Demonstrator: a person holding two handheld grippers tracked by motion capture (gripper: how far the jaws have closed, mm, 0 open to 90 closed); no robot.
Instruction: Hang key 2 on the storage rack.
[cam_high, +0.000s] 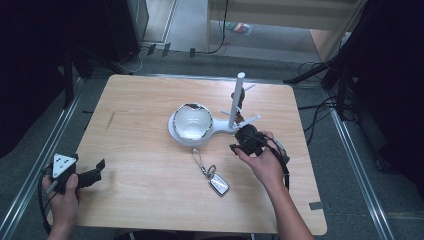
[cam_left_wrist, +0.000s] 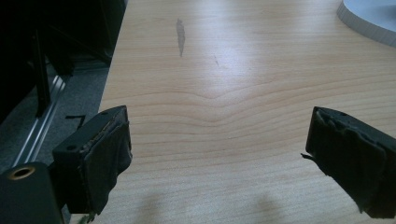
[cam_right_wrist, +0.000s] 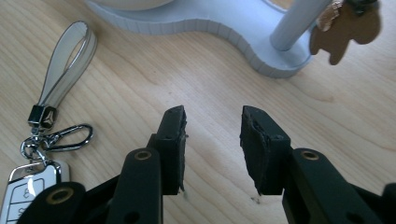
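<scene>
1. Where the table (cam_high: 150, 210) is bare at centre, one car key (cam_high: 218, 184) lies flat with a white strap (cam_right_wrist: 65, 60) and clip; no writing is legible.
2. One white stand (cam_high: 220, 127) carries one shiny bowl (cam_high: 191, 122) and one brown tag (cam_right_wrist: 345, 28) on its pole.
3. Right gripper (cam_right_wrist: 212, 135): jaws slightly apart, empty, just beside the stand.
4. Left gripper (cam_left_wrist: 219, 154): jaws wide, empty, at the table's near left edge.

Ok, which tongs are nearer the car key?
Right. The right tongs hover just right of the car key, beside the white stand; the left tongs sit at the table's far-left edge.
</scene>
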